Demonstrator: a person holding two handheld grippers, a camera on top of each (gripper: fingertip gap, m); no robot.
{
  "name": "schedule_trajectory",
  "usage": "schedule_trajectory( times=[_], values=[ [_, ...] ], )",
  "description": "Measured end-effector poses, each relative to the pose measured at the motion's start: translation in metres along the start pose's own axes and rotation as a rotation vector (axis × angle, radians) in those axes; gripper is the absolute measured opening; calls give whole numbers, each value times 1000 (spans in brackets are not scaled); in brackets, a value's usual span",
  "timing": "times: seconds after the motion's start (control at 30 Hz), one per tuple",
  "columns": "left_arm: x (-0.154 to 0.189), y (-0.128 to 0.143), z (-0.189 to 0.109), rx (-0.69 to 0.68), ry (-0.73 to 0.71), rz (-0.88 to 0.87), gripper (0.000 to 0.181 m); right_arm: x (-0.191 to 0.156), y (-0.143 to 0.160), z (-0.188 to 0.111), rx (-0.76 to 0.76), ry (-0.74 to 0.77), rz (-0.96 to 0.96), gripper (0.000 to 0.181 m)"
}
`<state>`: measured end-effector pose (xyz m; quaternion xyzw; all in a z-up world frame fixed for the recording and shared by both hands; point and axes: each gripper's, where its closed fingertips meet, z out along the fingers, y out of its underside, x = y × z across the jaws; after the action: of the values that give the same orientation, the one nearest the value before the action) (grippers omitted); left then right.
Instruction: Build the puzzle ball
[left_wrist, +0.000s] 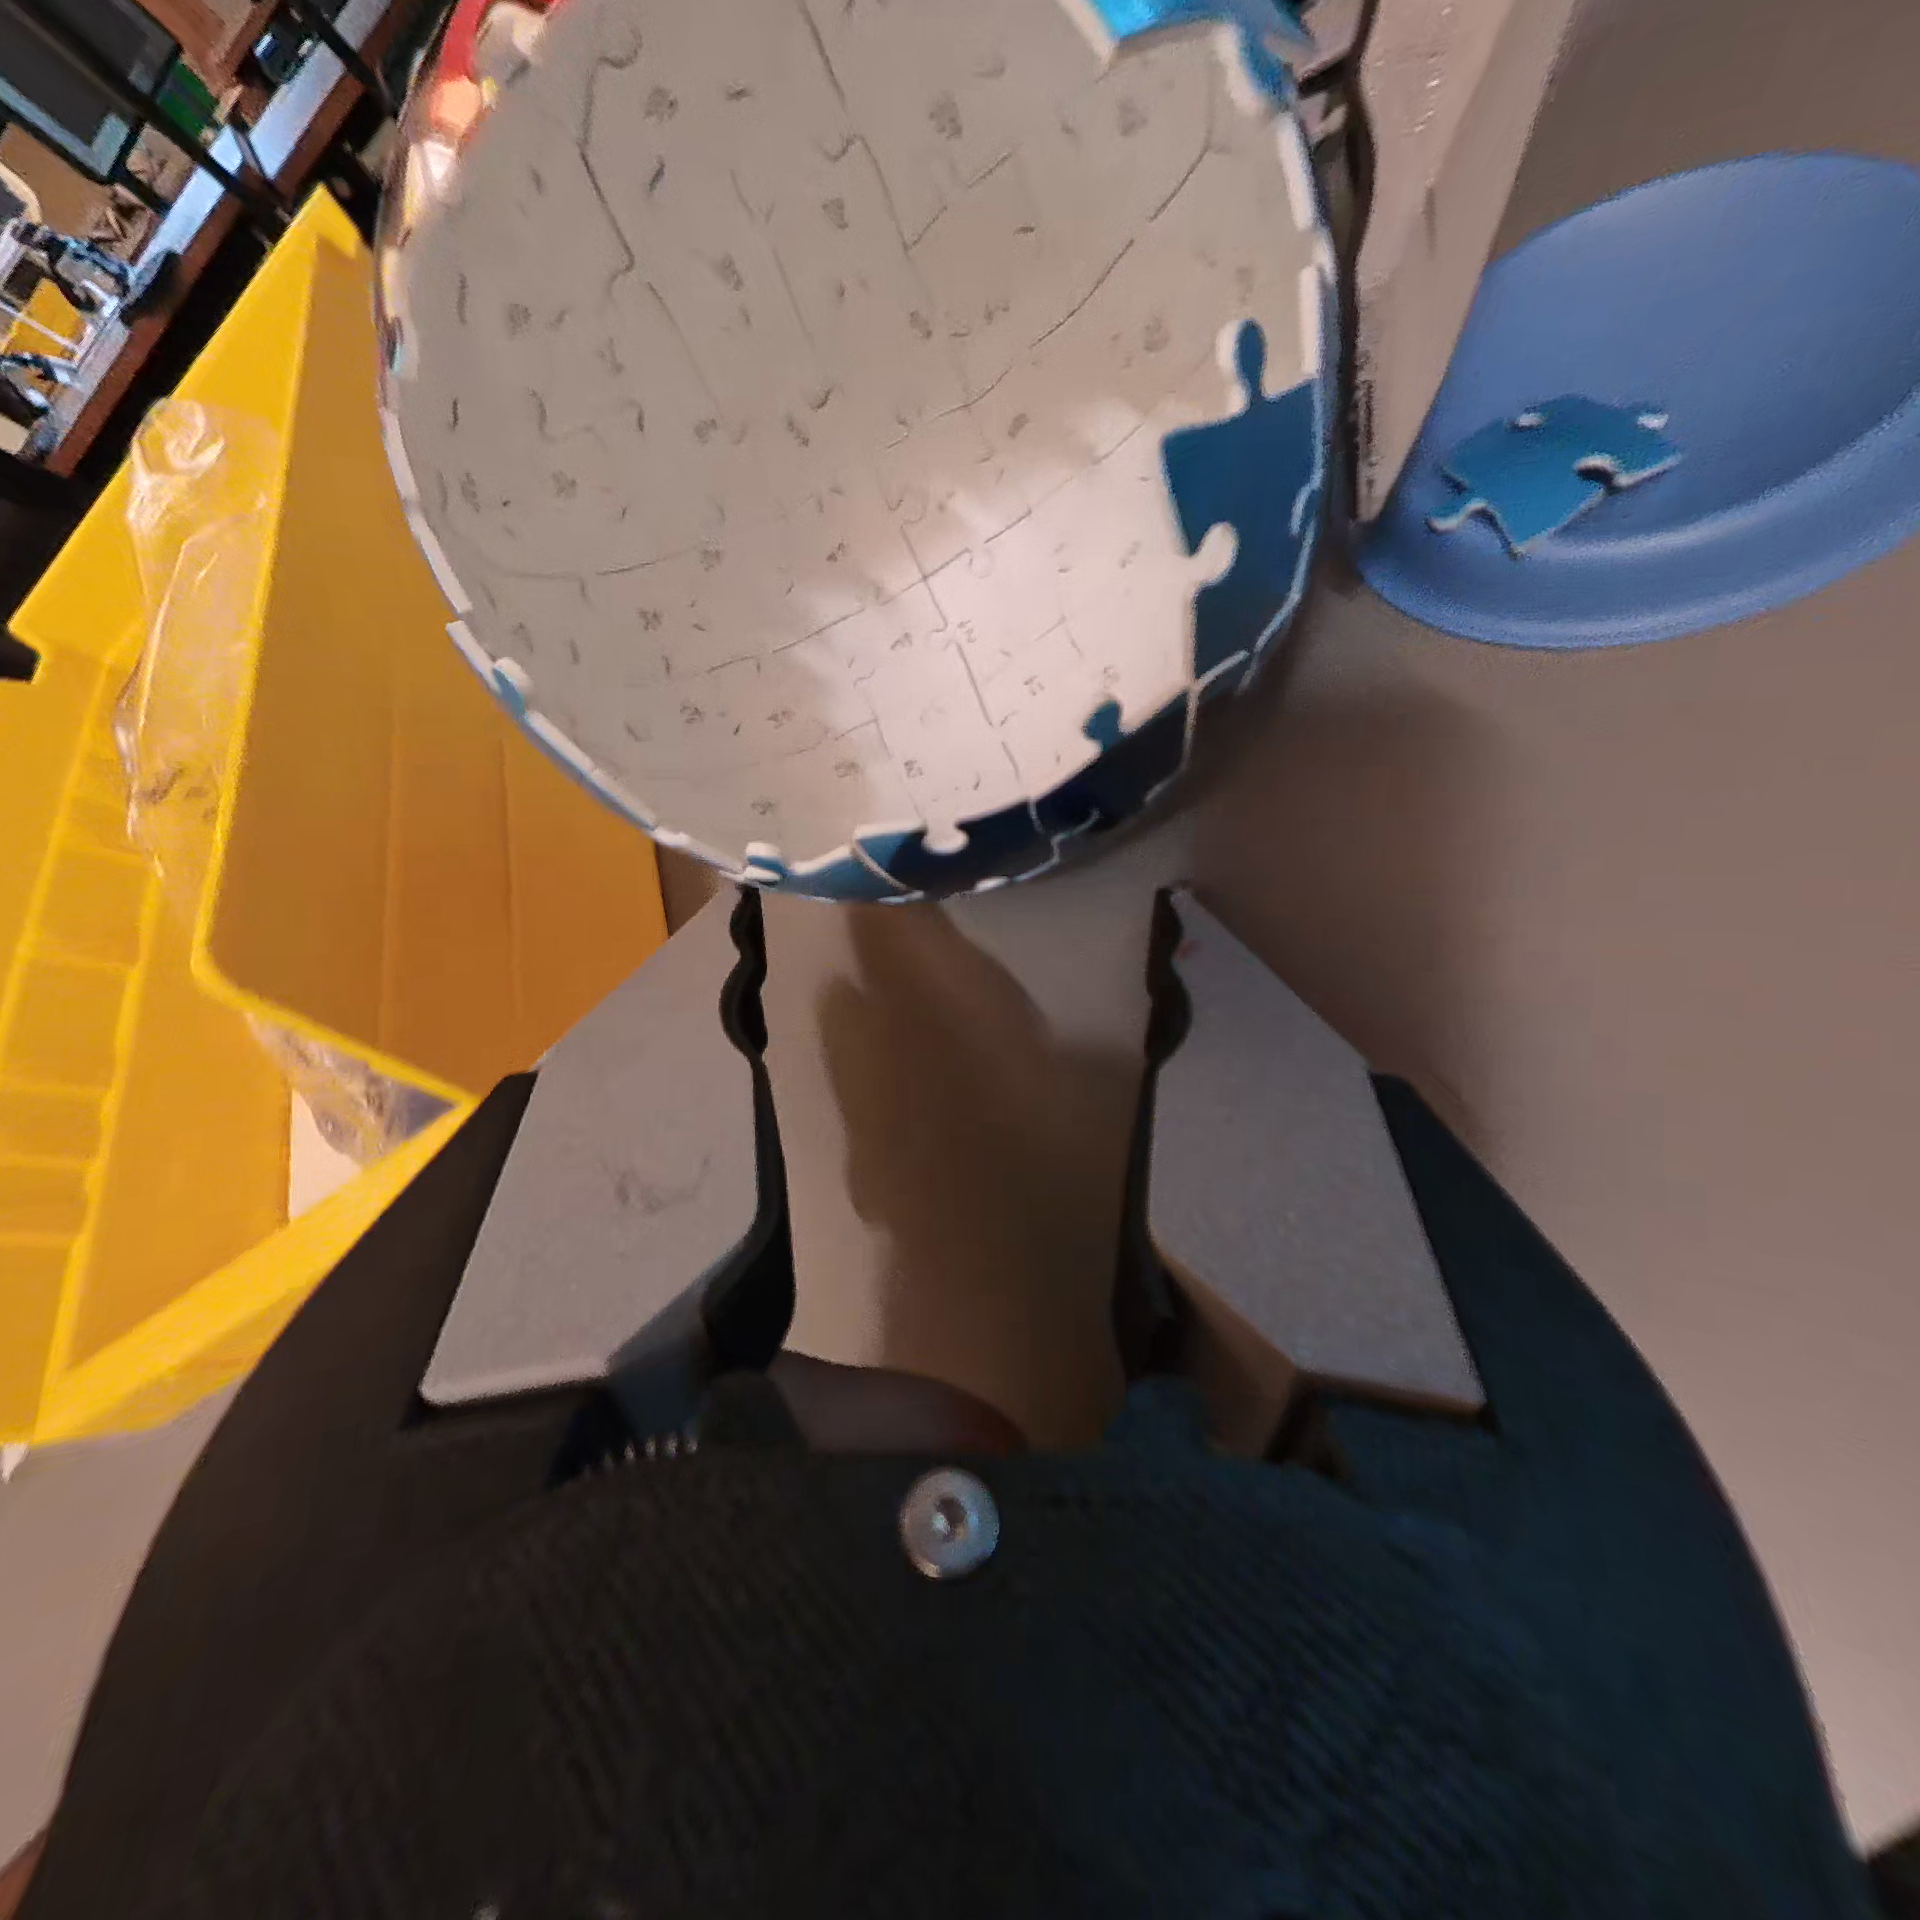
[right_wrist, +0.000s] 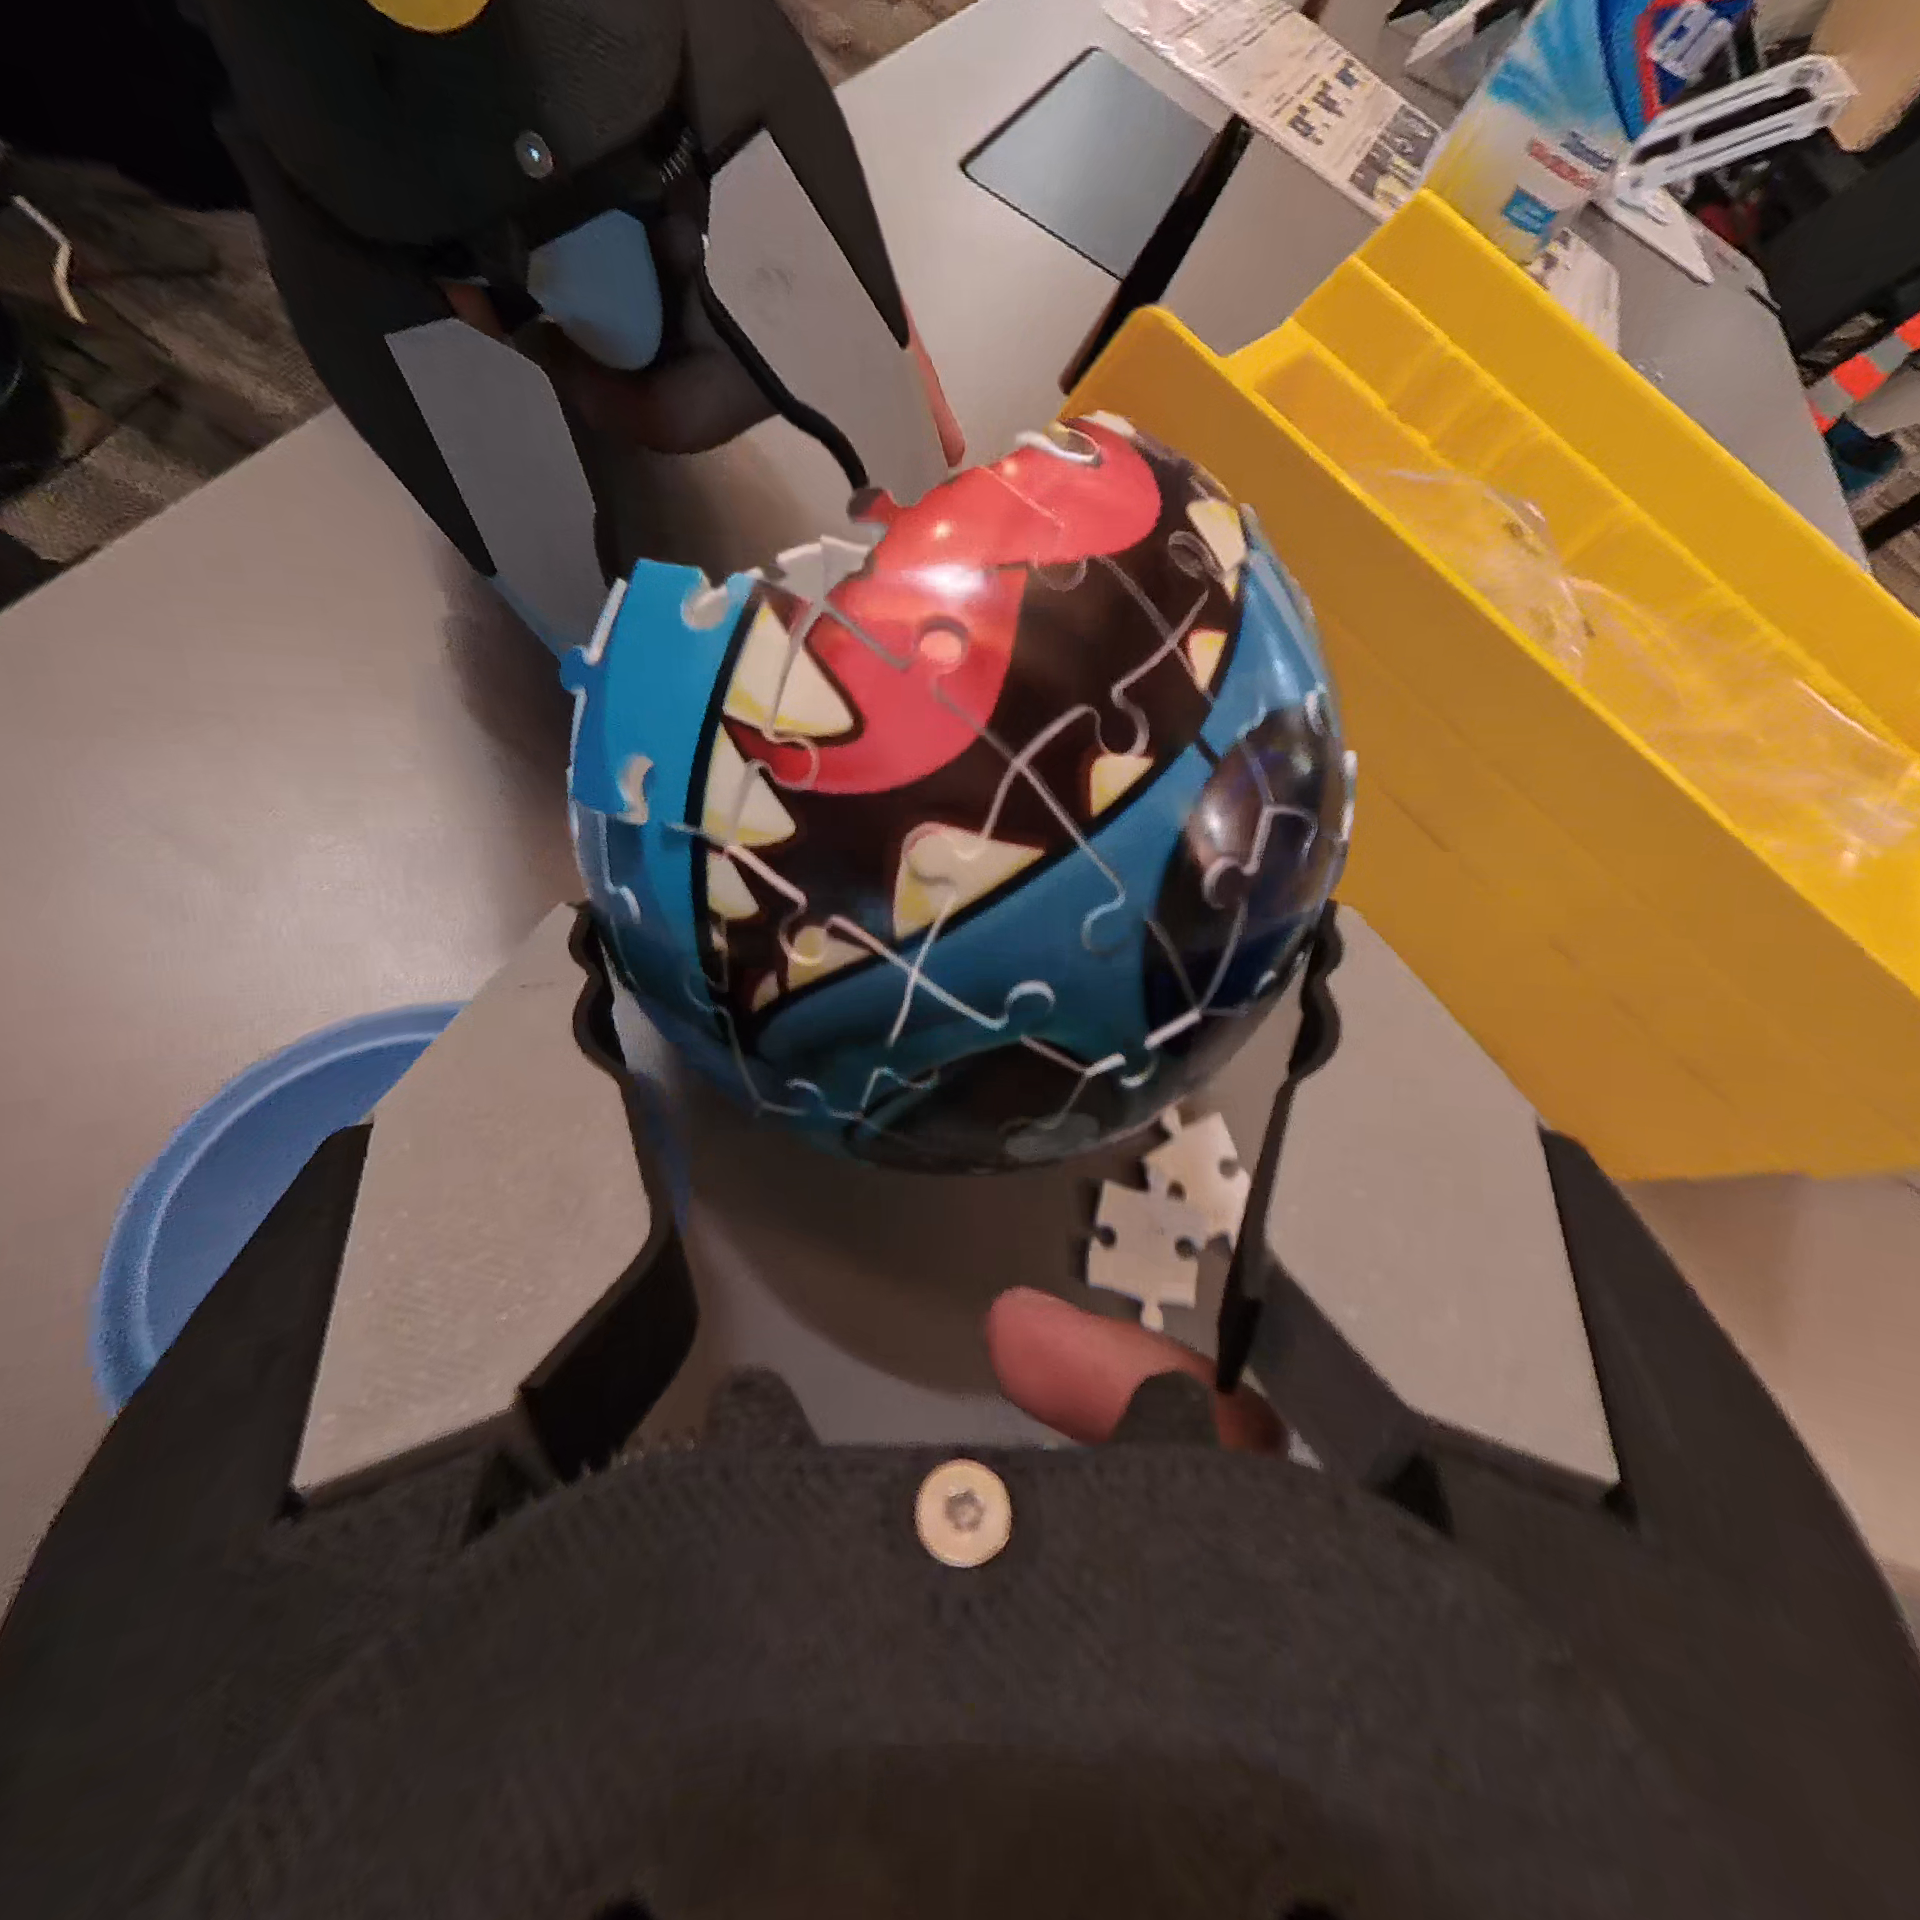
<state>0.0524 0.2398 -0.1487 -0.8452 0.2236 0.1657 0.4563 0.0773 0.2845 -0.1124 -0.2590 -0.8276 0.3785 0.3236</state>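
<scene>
The puzzle ball, blue with a red mouth and white teeth, sits between my right gripper's two fingers, which are shut on its sides and hold it over the grey table. Its open side faces my left gripper, so the left wrist view shows the white numbered inside of the ball. My left gripper is open and empty just short of the ball's rim; it also shows in the right wrist view. A loose blue piece lies in a blue bowl. Joined white-backed pieces lie on the table under the ball.
A yellow bin holding a clear plastic bag stands to the left of the ball; it also shows in the right wrist view. The blue bowl is at the lower left there. Boxes and papers lie behind the bin. My right fingertips sit around 8 centimeters from my left ones.
</scene>
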Motion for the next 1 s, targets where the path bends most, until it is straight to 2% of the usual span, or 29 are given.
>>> schedule_trajectory(
  times=[0.03,0.2,0.33,0.5,0.6,0.77,1.0],
  values=[
    [2,3,-5,1,-2,-18,73,-1,-4,5,4,-19,-4,130],
    [9,13,-25,-4,-14,-29,71,-3,-17,19,13,-83,1,131],
    [10,16,-30,11,-17,-57,69,3,-9,4,1,-66,19,120],
    [1,23,-31,2,-27,-88,72,13,17,-31,-38,-42,88,117],
    [-3,26,-34,13,-34,-81,72,20,30,-47,-11,-32,178,118],
    [0,28,-32,2,26,-119,69,39,53,-54,-50,27,231,118],
    [1,30,-30,-9,60,-150,69,45,79,-50,-99,44,286,119]
  ],
)
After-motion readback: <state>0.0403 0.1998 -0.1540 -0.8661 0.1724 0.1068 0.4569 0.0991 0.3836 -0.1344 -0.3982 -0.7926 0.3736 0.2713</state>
